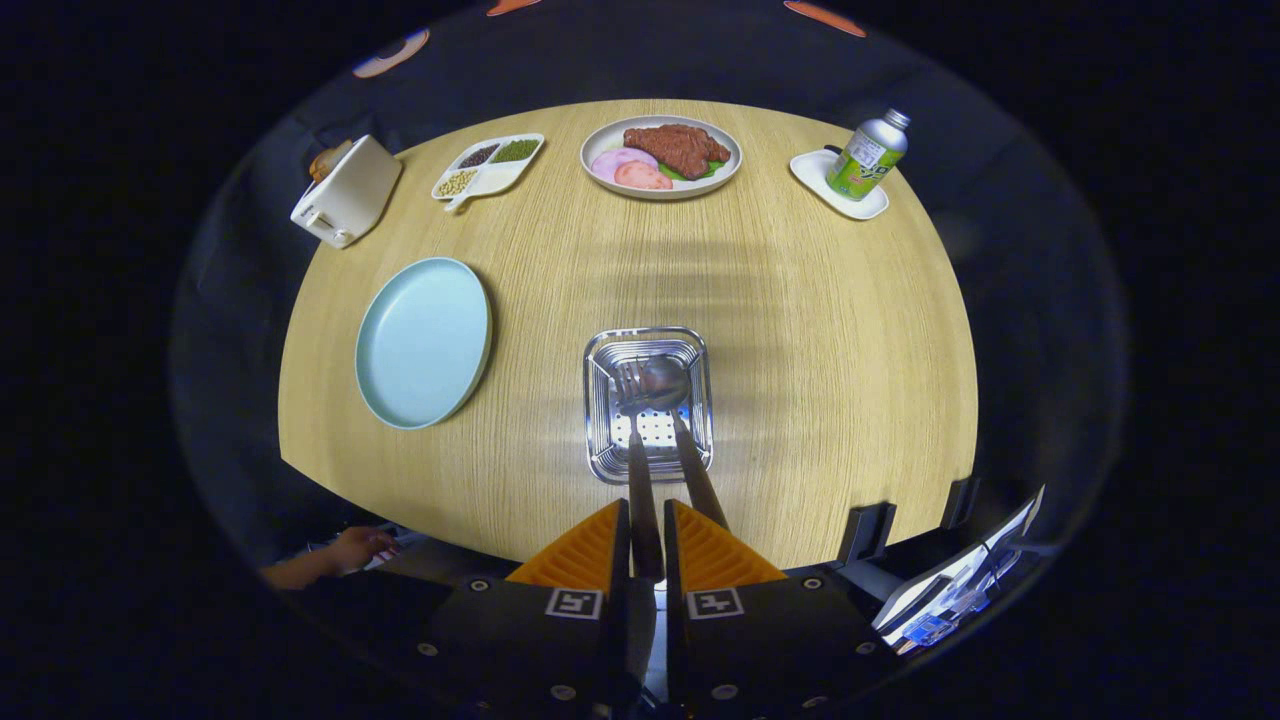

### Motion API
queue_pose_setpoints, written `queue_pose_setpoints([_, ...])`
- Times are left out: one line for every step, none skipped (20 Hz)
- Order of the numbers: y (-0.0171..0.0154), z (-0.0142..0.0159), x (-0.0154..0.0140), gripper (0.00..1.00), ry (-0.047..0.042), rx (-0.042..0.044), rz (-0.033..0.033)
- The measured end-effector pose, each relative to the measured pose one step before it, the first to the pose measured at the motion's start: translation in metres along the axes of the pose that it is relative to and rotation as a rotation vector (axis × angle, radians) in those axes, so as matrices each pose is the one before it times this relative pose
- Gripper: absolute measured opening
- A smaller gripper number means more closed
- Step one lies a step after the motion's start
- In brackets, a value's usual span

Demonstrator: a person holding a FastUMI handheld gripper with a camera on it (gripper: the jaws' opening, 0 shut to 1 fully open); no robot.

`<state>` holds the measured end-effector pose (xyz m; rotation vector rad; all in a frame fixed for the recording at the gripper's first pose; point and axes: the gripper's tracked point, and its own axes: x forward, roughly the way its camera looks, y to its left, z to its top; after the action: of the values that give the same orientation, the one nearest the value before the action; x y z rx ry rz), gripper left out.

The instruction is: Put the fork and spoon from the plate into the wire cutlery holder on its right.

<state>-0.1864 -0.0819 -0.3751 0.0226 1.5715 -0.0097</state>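
The square wire cutlery holder [597, 440] stands on the wooden table just ahead of my fingers, to the right of the bare pale blue plate [423, 342]. The heads of the fork [630, 385] and the spoon [664, 381] sit inside the holder. The fork's dark handle runs back from the holder into the narrow gap between my fingers. My gripper [646, 506] is shut on that handle. The spoon's handle [697, 480] leans out of the holder over my right finger; whether the finger touches it is unclear.
Along the far side of the table are a white toaster [345, 190], a divided dish of beans [488, 165], a plate of meat [661, 157] and a green bottle [868, 155] on a white dish. A person's hand [350, 550] rests at the near left edge. A screen [960, 590] stands near right.
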Motion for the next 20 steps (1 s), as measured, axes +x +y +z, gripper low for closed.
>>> queue_pose_setpoints([0.00243,0.00469,-0.00288,0.18,-0.0185,0.01899,0.0209])
queue_pose_setpoints([0.00445,0.0053,-0.00412,0.2,-0.02657,0.02807,0.0286])
queue_pose_setpoints([0.0039,0.0083,-0.0055,0.22,-0.0346,0.02929,0.02705])
queue_pose_setpoints([0.00363,0.01003,-0.00555,0.22,-0.05041,0.02193,0.02706])
queue_pose_setpoints([0.00651,0.01402,-0.00688,0.22,-0.05827,0.01313,0.01915])
queue_pose_setpoints([-0.00004,0.01457,-0.01528,0.22,-0.07202,-0.00283,0.01866])
queue_pose_setpoints([0.00369,0.02152,-0.00248,0.22,-0.07787,-0.0082,0.00826])
queue_pose_setpoints([0.00046,0.01758,-0.01099,0.22,-0.07849,-0.01004,0.00327])
queue_pose_setpoints([0.00075,0.02275,-0.01007,0.22,-0.08117,-0.00413,-0.00199])
queue_pose_setpoints([0.00227,0.02092,-0.00793,0.23,-0.08123,-0.00464,0.00202])
queue_pose_setpoints([0.00054,0.02431,-0.00816,0.26,-0.08867,-0.00374,-0.00383])
queue_pose_setpoints([-0.00008,0.02195,-0.00663,0.28,-0.08326,-0.01521,-0.00446])
queue_pose_setpoints([-0.00215,0.02289,-0.00709,0.32,-0.08029,-0.01899,-0.0115])
queue_pose_setpoints([-0.00034,0.02116,-0.00758,0.36,-0.08722,-0.02194,-0.00765])
queue_pose_setpoints([0.0001,0.02236,-0.00465,0.46,-0.08008,-0.02171,-0.00964])
queue_pose_setpoints([-0.00051,0.01941,-0.00593,0.51,-0.0689,-0.01477,-0.01128])
queue_pose_setpoints([-0.00117,0.01711,-0.00459,0.6,-0.06383,-0.00487,-0.00777])
queue_pose_setpoints([0.00054,0.01689,-0.00503,0.65,-0.05684,-0.0015,-0.00525])
queue_pose_setpoints([-0.00019,0.01575,-0.00524,0.7,-0.06075,-0.00207,-0.00027])
queue_pose_setpoints([-0.00004,0.0148,-0.00377,0.75,-0.05766,-0.00464,-0.00161])
